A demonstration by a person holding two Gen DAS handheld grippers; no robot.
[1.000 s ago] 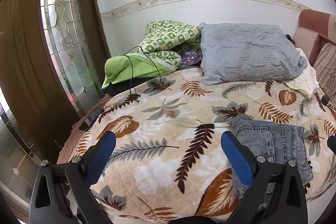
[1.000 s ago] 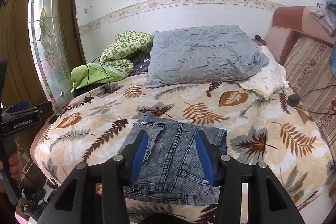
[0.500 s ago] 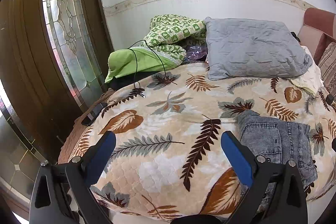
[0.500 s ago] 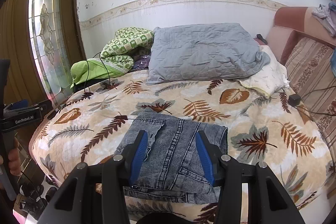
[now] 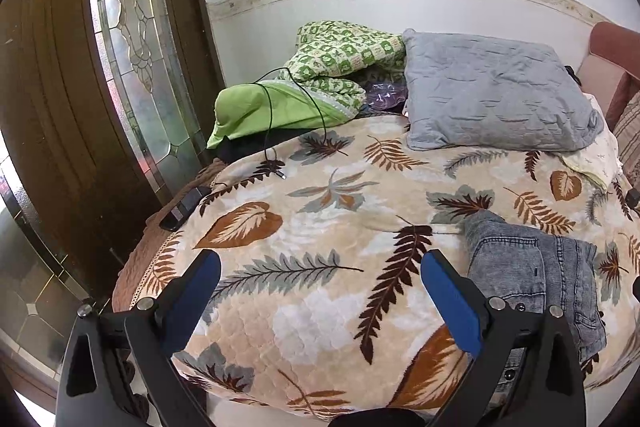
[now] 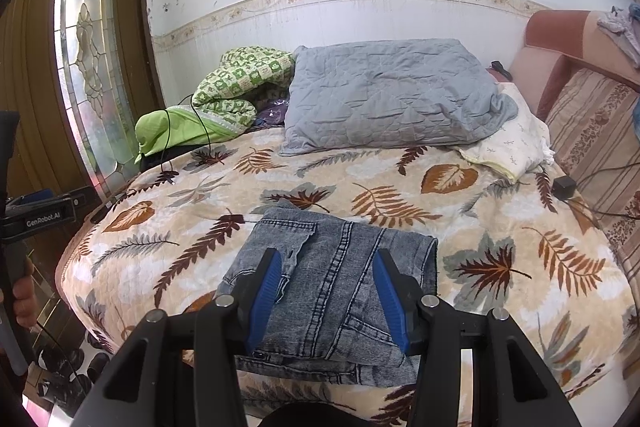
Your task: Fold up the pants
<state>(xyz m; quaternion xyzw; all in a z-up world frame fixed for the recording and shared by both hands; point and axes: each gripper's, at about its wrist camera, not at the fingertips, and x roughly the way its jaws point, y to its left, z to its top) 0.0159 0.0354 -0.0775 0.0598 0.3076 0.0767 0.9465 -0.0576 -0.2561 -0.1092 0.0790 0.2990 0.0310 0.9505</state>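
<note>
Grey-blue washed denim pants (image 6: 336,267) lie folded into a compact rectangle near the front edge of the bed; they also show at the right of the left wrist view (image 5: 532,267). My right gripper (image 6: 326,275) is open and empty, held above the folded pants, not touching them. My left gripper (image 5: 320,283) is open wide and empty, over the leaf-print blanket (image 5: 320,227) to the left of the pants. The left gripper's body shows at the left edge of the right wrist view (image 6: 38,219).
A grey pillow (image 6: 392,99), a green checked quilt (image 6: 244,79), a green bundle with a black cable (image 5: 272,107) and a cream cloth (image 6: 508,147) lie at the back. A glass-panelled wooden door (image 5: 132,67) stands left. A sofa (image 6: 592,115) and charger (image 6: 564,185) are right.
Both grippers have drawn back and up a little from the bed, so the pants look slightly farther off. Both stay open. The pants have not moved.
</note>
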